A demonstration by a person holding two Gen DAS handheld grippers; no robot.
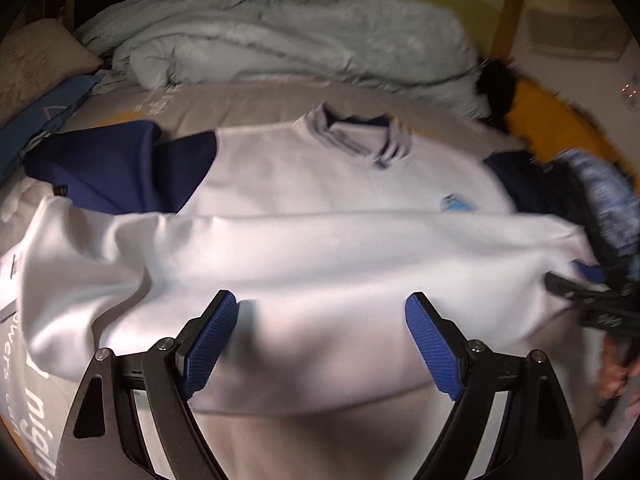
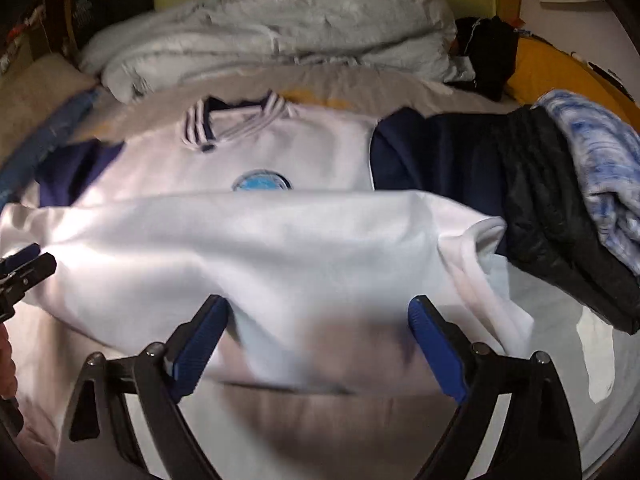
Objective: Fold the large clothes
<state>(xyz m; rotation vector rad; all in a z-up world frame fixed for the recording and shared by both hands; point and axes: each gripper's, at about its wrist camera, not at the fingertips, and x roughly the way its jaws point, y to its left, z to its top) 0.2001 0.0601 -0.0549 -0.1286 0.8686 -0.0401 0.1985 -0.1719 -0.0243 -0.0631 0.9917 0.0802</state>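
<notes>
Over on the left, a navy blue sleeve (image 1: 120, 168) lay spread out on the bed (image 1: 248, 100), and beside it stretched the white sweatshirt with the striped collar and round blue chest badge (image 1: 304, 184), flat on the bed, its lower half doubled up over the chest in a wide fold. The left gripper (image 1: 322, 312) hung over the near edge of that fold, jaws spread wide and nothing between the blue ribbed pads (image 1: 208, 344) — the cloth lay under them, not pinched! Further right, the right gripper (image 2: 318, 316) hovered over the same fold edge, jaws just as wide apart, gripping nothing. Behind it all a pale grey rumpled duvet (image 2: 272, 24) was heaped along the far side. At the right edge sat a black quilted garment (image 2: 548, 216) with a blue-and-white mottled cloth (image 2: 596, 168) on top.
</notes>
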